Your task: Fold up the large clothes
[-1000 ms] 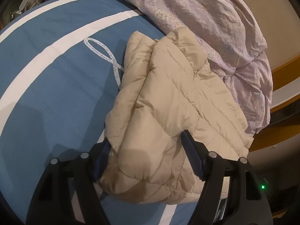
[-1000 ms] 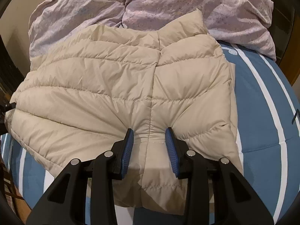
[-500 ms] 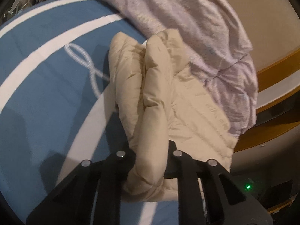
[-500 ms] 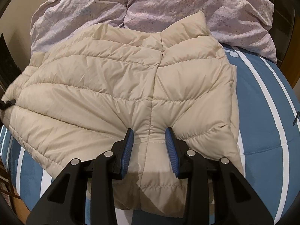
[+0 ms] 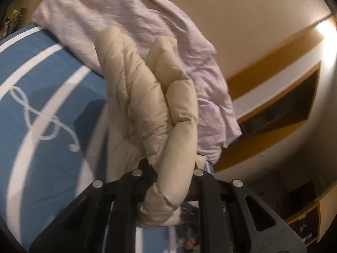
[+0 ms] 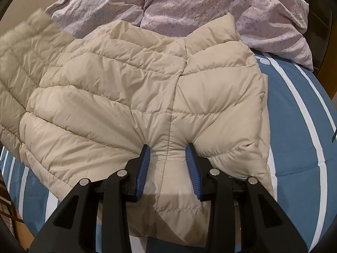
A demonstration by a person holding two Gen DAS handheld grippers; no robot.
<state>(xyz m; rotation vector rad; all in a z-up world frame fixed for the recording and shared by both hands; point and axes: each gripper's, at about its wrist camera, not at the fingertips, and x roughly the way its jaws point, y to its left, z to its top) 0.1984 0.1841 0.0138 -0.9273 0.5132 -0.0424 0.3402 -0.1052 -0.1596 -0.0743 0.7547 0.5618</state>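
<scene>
Left gripper (image 5: 168, 168), closed tight on a bunched roll of the beige quilted jacket (image 5: 147, 105); its pads are hidden by the padding squeezed between them. The pinched edge is raised off the blue striped bedspread (image 5: 42, 84), and the cloth hangs from the grip in a thick vertical fold, a hold that appears chosen so that this side can be carried over the rest of the garment. Right gripper (image 6: 168, 160), fingers partly apart, pressing down on the jacket (image 6: 137, 94) astride a seam near its front hem; the blue pads (image 6: 192, 164) dent the padding on either side but enclose no gathered cloth, so the grip serves, by judgement, as an anchor that stops the slippery shell sliding while the other side is lifted. The jacket lies spread over the bedspread (image 6: 294, 116), and its far end lies against the lilac duvet (image 6: 189, 4) heaped at the back. At the left edge of the right view the raised portion shows blurred. Open room: bare bedspread to the right of the jacket, and a strip at the near edge; the duvet bounds the far side. In the left view a white cord (image 5: 42, 122) lies looped on the bedspread, well apart from the jacket
</scene>
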